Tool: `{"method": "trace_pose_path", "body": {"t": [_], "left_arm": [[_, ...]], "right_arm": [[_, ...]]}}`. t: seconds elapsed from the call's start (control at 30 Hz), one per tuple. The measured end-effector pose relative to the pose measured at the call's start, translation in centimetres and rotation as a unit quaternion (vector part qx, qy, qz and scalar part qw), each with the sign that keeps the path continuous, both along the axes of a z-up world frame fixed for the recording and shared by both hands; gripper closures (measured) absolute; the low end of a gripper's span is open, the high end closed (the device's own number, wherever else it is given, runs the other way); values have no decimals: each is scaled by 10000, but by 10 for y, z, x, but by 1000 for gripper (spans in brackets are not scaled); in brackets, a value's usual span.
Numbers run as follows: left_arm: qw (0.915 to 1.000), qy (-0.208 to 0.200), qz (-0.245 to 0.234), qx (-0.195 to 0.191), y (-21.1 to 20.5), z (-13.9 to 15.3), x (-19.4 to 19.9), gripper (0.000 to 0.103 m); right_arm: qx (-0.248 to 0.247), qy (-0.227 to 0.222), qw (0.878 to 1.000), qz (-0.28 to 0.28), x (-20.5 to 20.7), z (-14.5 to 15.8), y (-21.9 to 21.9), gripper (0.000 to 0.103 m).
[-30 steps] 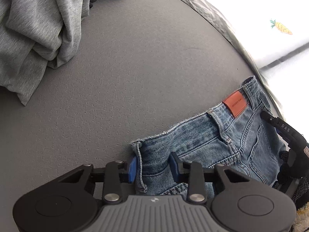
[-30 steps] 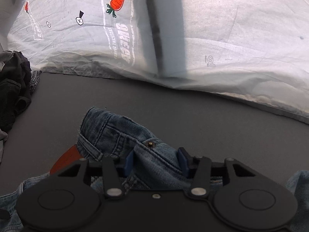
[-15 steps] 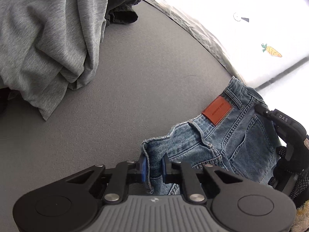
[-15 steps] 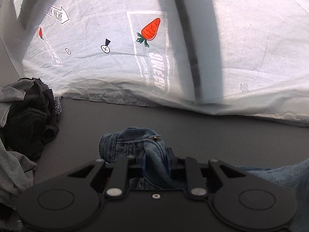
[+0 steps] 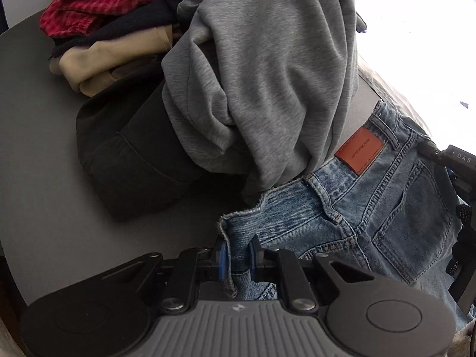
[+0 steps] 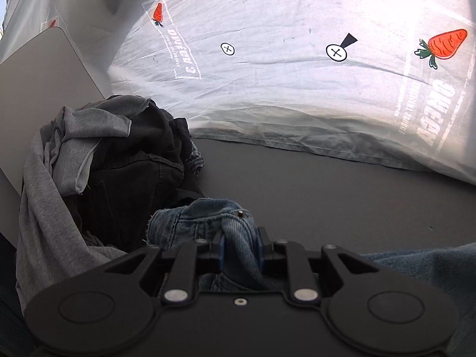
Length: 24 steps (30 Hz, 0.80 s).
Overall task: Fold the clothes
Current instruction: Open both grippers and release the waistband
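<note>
Light blue denim shorts (image 5: 372, 214) with a brown leather patch (image 5: 361, 150) hang by the waistband between my two grippers. My left gripper (image 5: 237, 255) is shut on one waistband corner. My right gripper (image 6: 239, 248) is shut on the other bunched waistband end (image 6: 208, 217), near a metal button. The right gripper's body shows at the right edge of the left wrist view (image 5: 455, 160). The shorts are held close to the clothes pile.
A pile of unfolded clothes lies on the grey table (image 5: 44, 202): a grey sweatshirt (image 5: 267, 74), black trousers (image 5: 134, 148), beige (image 5: 98, 62) and red checked (image 5: 89, 3) garments. In the right wrist view the pile (image 6: 104, 163) sits left; white carrot-print sheeting (image 6: 297, 74) hangs behind.
Both grippers closed on the waistband, then lifted and carried the shorts toward the clothes pile, which now fills the left wrist view.
</note>
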State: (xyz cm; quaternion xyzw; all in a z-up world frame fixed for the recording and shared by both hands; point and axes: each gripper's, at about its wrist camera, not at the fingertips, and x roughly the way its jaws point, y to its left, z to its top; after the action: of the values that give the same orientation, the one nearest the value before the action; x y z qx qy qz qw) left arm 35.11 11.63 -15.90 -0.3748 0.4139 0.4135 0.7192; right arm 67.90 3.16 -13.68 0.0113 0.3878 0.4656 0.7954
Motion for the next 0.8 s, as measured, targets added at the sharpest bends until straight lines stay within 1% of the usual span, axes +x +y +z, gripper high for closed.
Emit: {"method": "trace_pose_path", "body": {"t": [0.1, 0.13, 0.17, 0.2, 0.23, 0.33, 0.43, 0.57, 0.63, 0.7, 0.8], "left_arm": [[9996, 211, -192, 74, -1, -4, 4, 85], [9991, 311, -262, 95, -2, -5, 9, 83], [9987, 411, -299, 58, -2, -7, 13, 79], [9982, 488, -338, -58, -1, -8, 16, 79], [9980, 512, -325, -152, -1, -10, 18, 78], [9982, 478, -243, -268, 1, -9, 14, 77], [9982, 481, -180, -298, -1, -4, 11, 73], [9978, 567, -247, -236, -12, 3, 8, 70], [9979, 500, -276, -290, -19, 7, 5, 70], [9980, 395, -353, -343, -32, 8, -13, 69], [9973, 364, -555, -302, -56, 13, -15, 69]], "right_arm": [[-330, 144, 9993, -47, -5, -12, 7, 74], [-384, 218, 9990, -102, -6, -15, 6, 70], [-314, 342, 9986, -237, -4, -16, -3, 68], [-254, 442, 9980, -378, -2, -15, -11, 55], [-233, 449, 9973, -527, -1, -12, -18, 50], [-238, 340, 9958, -822, 2, -2, -50, 51], [-178, 300, 9924, -1184, -2, 6, -96, 48], [-169, 409, 9811, -1886, -18, 3, -178, 46], [-187, 544, 9721, -2275, -29, -2, -220, 46], [-214, 683, 9607, -2684, -45, -10, -264, 46], [-283, 831, 9426, -3221, -74, -22, -326, 45]]}}
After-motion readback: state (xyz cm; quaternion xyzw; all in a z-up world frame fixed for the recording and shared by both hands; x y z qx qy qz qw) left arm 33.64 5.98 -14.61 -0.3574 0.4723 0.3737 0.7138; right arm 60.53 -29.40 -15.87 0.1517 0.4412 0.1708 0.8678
